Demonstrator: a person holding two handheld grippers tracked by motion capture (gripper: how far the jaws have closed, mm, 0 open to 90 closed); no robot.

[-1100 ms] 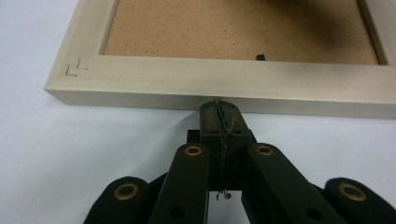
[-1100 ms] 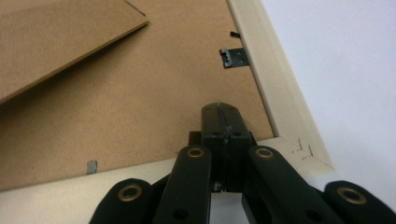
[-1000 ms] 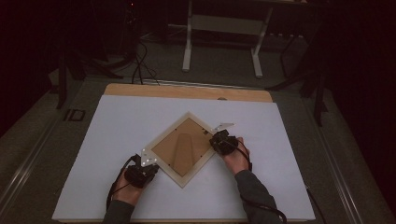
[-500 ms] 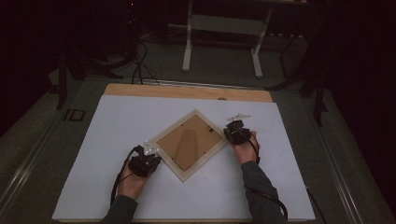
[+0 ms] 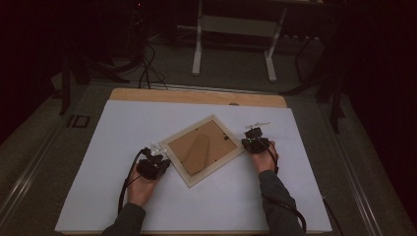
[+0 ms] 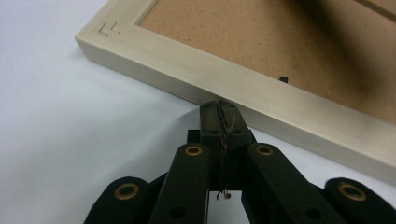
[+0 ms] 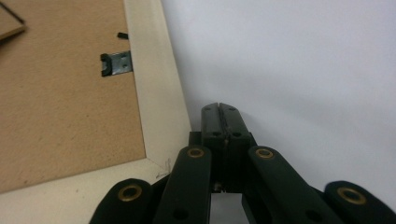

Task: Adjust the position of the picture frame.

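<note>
A picture frame lies face down on the white sheet that covers the table, turned so that its corners point like a diamond, a little nearer the person than the middle of the sheet. Its pale wooden border holds a brown backing board, and a stand flap of the same brown lies flat on that board. In the right gripper view a small metal clip sits at the inner edge of the border and reaches over the board.

The left gripper has its jaws pressed together with nothing between them, and their tips meet the outer side of the frame's border, along the frame's near-left edge as the high view shows it. The right gripper also has its jaws fully together and empty; its tips rest just beside the frame's border close to a corner, though whether they touch it I cannot tell. In the high view it sits by the frame's right corner.

A strip of bare wooden table shows beyond the sheet's far edge
</note>
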